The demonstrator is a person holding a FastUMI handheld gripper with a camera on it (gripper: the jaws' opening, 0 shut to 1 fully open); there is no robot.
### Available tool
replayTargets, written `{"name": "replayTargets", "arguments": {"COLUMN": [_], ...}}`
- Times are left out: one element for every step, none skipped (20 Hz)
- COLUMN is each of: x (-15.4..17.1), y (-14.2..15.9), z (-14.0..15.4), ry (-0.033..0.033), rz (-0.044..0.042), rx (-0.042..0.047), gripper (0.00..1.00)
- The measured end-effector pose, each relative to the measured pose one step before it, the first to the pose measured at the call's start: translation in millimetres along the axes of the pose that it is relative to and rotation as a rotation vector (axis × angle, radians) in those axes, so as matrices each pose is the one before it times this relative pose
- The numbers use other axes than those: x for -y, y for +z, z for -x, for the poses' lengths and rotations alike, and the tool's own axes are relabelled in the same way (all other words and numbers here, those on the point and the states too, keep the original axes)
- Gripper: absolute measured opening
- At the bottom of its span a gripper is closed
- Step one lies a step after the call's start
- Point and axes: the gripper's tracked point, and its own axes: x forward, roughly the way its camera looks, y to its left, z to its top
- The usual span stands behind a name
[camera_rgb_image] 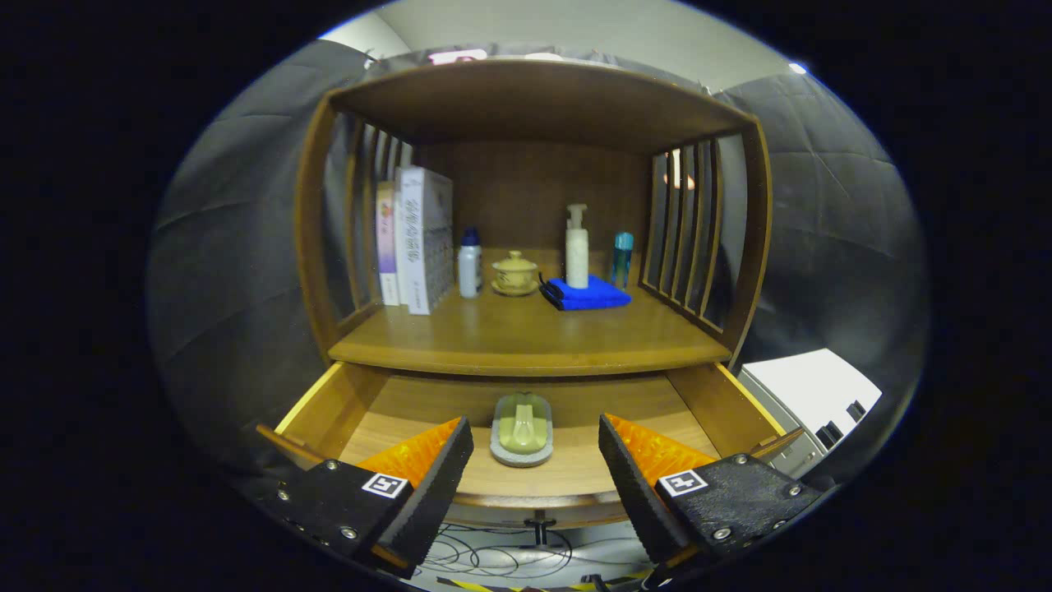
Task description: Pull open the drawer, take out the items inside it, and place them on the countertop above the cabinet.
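Note:
The wooden drawer [329,407] under the cabinet stands pulled out. On its floor lies a green soap-like piece in a grey dish [522,430], just beyond and between my fingers. My gripper [534,460] is open above the drawer's front edge, with nothing between its fingers. The countertop [526,333] above the drawer has bare wood along its front.
At the back of the countertop stand some books [417,238], a small white bottle [469,263], a lidded yellow cup [515,273], a pump bottle [577,247] on a blue cloth [588,294] and a blue bottle [622,256]. Slatted side walls and a wooden top enclose it.

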Motion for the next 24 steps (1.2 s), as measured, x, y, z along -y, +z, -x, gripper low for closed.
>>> {"name": "replayTargets", "arguments": {"x": [0.66, 0.52, 3.73, 0.99, -0.89, -1.14, -3.29, -1.92, -2.94, -4.04, -3.09, -0.47, -1.16, -0.75, -2.67, -1.00, 0.41, 0.43, 0.16, -1.87, -0.97, -2.28, -1.36, 0.89], "y": [-0.09, -0.15, 0.08, -2.93, -0.18, 0.13, 2.09, -1.56, -1.80, -2.83, -4.40, -2.19, -1.39, -0.80, -1.59, -0.79, -1.81, -1.07, 0.83, 0.86, 0.98, -0.62, 0.32, -2.22], "z": [-8.63, -8.03, -9.23, -9.17, -8.00, -7.80, -8.94, -6.50, -7.23, -7.02, -7.91, -9.05, -9.06, -6.29, -6.72, -6.22, -4.20, -4.43, -2.54, -2.73, -2.44, -2.75, -2.47, -2.26], "ry": [-0.00497, -0.00555, -0.01776, -0.01174, -0.00461, -0.00077, 0.00641, 0.00116, 0.00143, 0.00993, 0.00339, -0.00588, -0.00302, -0.00472, 0.00663, -0.00172, -0.00307, -0.00167, 0.00127, 0.00581, 0.00597, 0.00907, 0.00573, -0.00325], "rz": [-0.00916, -0.00759, -0.00903, -0.01059, -0.00286, 0.00149, 0.00568, -0.00109, -0.01061, -0.01000, -0.00052, 0.00768, 0.01651, 0.01067, 0.01190, 0.00721, 0.01135, 0.00779, 0.00043, -0.00218, -0.00213, 0.00146, 0.00468, 0.00498], "rx": [-0.03309, -0.03004, -0.02857, -0.04222, -0.03307, -0.02477, -0.02162, -0.02252, -0.02883, -0.03474, -0.03495, -0.03089, -0.02098, -0.01696, -0.01390, -0.01324, -0.01974, -0.01165, -0.00558, -0.00083, -0.00130, -0.00257, -0.00296, -0.00476], "gripper": [0.95, 0.95, 0.95, 0.95, 0.95, 0.95, 0.95, 0.95, 0.95, 0.95, 0.95, 0.95, 0.94, 0.92, 0.90, 0.86, 0.84, 0.81, 0.79, 0.73, 0.70, 0.63, 0.59, 0.50]}}
